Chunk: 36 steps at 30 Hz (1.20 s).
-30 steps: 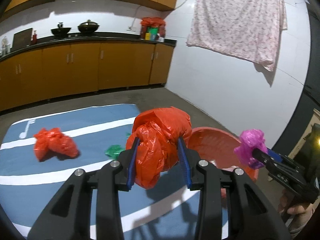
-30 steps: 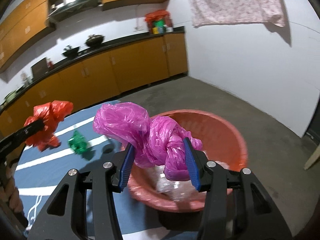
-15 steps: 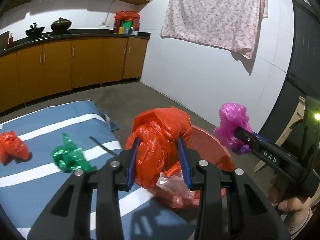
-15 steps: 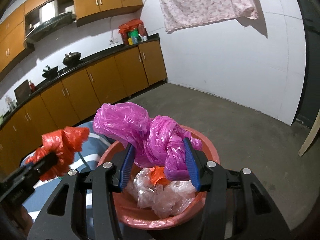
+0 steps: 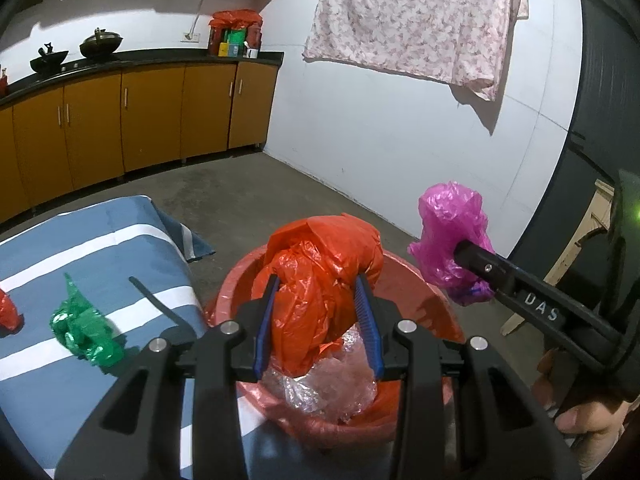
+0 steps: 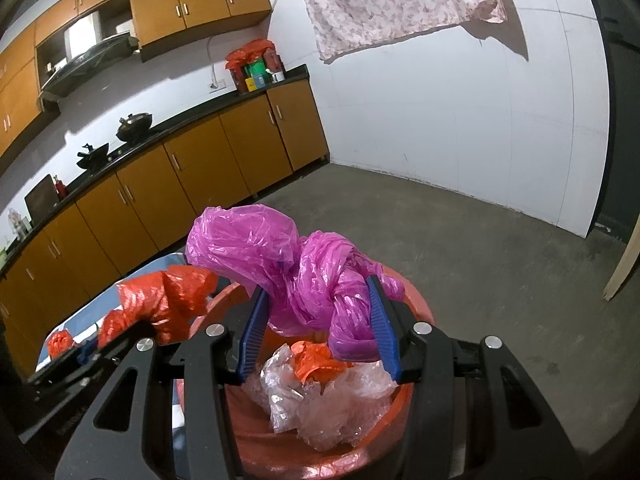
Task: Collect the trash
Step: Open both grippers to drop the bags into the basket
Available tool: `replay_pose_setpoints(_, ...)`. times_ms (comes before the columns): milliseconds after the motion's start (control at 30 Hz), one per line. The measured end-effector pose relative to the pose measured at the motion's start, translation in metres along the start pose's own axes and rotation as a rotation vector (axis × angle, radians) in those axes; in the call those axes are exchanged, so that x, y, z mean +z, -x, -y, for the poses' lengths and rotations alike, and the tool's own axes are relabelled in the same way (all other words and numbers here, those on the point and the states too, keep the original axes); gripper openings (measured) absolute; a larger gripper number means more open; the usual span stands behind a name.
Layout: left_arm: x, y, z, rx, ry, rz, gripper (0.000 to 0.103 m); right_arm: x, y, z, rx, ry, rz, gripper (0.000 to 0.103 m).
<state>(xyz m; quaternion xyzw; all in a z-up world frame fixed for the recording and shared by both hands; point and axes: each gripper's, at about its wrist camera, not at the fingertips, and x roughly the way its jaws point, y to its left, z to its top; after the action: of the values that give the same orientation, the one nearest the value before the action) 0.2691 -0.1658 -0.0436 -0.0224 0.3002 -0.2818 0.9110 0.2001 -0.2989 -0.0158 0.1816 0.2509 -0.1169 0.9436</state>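
My left gripper (image 5: 318, 320) is shut on a crumpled red plastic bag (image 5: 320, 276) and holds it above the red basin (image 5: 436, 296). My right gripper (image 6: 318, 328) is shut on a knotted pink plastic bag (image 6: 280, 264), also over the red basin (image 6: 416, 308). The pink bag (image 5: 452, 232) shows at the right of the left wrist view, the red bag (image 6: 160, 300) at the left of the right wrist view. Clear crumpled plastic (image 6: 324, 396) and an orange scrap (image 6: 316, 362) lie in the basin. A green bag (image 5: 84, 328) and another red bag (image 5: 8, 314) lie on the blue striped mat (image 5: 120, 248).
The basin stands on the concrete floor (image 5: 256, 196) just right of the mat's edge. Orange cabinets (image 5: 152, 116) with a black counter run along the back wall. A patterned cloth (image 5: 416, 20) hangs on the white wall. A pale wooden piece (image 6: 622, 268) leans at the far right.
Both grippers have swung right from over the mat to above the basin, still gripping their bags. The left one moved farther and sank a little. The mat and green bag slid to the left of view.
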Motion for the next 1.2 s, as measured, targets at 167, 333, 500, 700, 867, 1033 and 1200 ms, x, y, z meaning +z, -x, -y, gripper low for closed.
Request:
replay_pose_setpoints(167,0.0,-0.014,0.0,-0.011,0.009,-0.023,0.042,0.007,-0.005,0.004,0.026,-0.021,-0.004,0.053)
replay_pose_setpoints(333,0.0,-0.022,-0.003,-0.002,0.01,-0.042,0.052,0.008,-0.007,0.009,0.061,-0.05,-0.012,0.065)
replay_pose_setpoints(500,-0.008,-0.016,-0.016,0.017,0.032,-0.055,0.062,0.007,-0.003,0.017,0.053,-0.071,-0.011,0.073)
replay_pose_setpoints(700,-0.016,0.011,-0.032,0.072,0.051,-0.024,0.077,-0.002,0.006,0.013,0.025,-0.023,-0.009,0.085)
replay_pose_setpoints(867,-0.022,0.043,-0.052,0.155,0.064,0.012,0.089,-0.009,0.01,-0.005,0.013,0.041,0.003,0.095)
replay_pose_setpoints(1033,-0.036,0.08,-0.085,0.296,0.063,0.031,0.094,-0.015,0.009,-0.036,0.064,0.101,-0.01,0.095)
replay_pose_setpoints(1200,-0.05,0.113,-0.132,0.433,0.114,0.035,0.096,-0.023,0.003,-0.073,0.135,0.148,-0.041,0.095)
